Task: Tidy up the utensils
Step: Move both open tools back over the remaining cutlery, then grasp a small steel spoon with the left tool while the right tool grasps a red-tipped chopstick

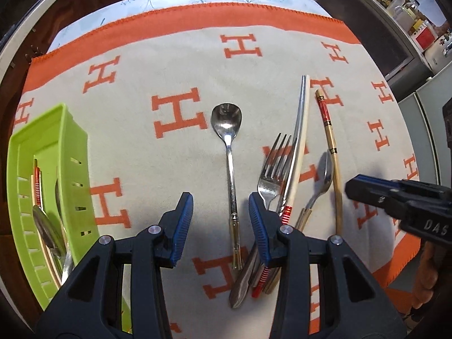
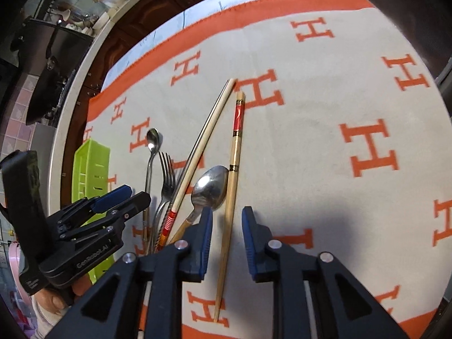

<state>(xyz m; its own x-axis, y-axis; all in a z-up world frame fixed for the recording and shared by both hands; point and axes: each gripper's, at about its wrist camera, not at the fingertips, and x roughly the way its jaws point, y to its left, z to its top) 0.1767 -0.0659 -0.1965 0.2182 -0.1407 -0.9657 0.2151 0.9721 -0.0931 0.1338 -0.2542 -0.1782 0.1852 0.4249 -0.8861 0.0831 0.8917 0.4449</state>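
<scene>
A: What fills the scene?

B: A cream cloth (image 1: 175,65) with orange H's covers the table. At its left edge sits a green tray (image 1: 50,141), already holding a few utensils. The rest lie loose mid-cloth: a long spoon (image 1: 230,169) alone, then a fork (image 1: 272,175), a pale chopstick (image 1: 299,141), a small spoon (image 1: 322,180) and a red-tipped chopstick (image 1: 332,158) close together, some overlapping.

A: And the claws?

B: Both gape wide and hold nothing. The left gripper (image 1: 221,228) straddles the long spoon's handle. The right gripper (image 2: 227,243) straddles the red-tipped chopstick.

A: Which step is this?

B: Likely the pick-up, sorting partly done. Next, each claw should drop, pinch its utensil cleanly, then carry it to the tray.
</scene>
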